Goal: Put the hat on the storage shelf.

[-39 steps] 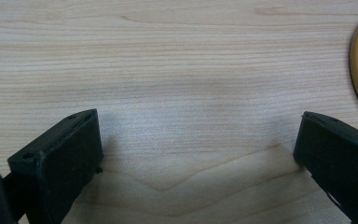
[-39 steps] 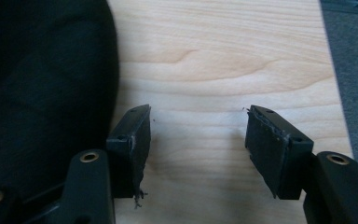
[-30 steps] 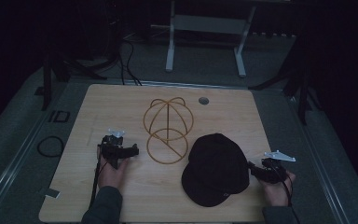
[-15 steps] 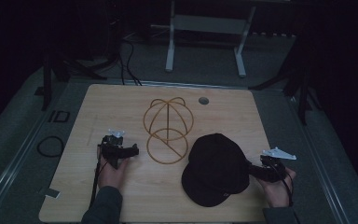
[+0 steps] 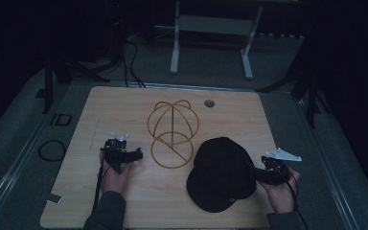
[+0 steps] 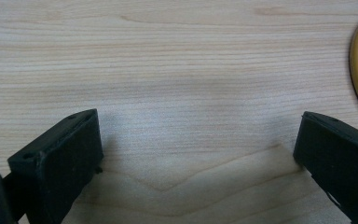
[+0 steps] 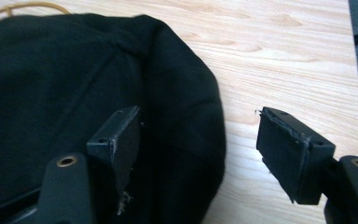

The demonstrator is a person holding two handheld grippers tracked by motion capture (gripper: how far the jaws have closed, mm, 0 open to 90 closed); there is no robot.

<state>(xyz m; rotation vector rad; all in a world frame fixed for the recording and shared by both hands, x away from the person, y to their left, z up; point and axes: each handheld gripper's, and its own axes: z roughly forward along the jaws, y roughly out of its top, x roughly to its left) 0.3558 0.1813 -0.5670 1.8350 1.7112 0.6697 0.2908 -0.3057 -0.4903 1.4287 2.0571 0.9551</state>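
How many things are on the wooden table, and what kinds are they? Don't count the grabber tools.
Black cap: 1
Gold wire hat stand: 1
Small round grey disc in the tabletop: 1
Total: 3

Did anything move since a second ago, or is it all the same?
Only a little. The right tool slid a bit nearer the person and in toward the black cap; its open jaws now straddle the cap's edge but have not closed. Everything else stayed put: the cap, the yellow wire cap frame, and the left tool, open over bare table.
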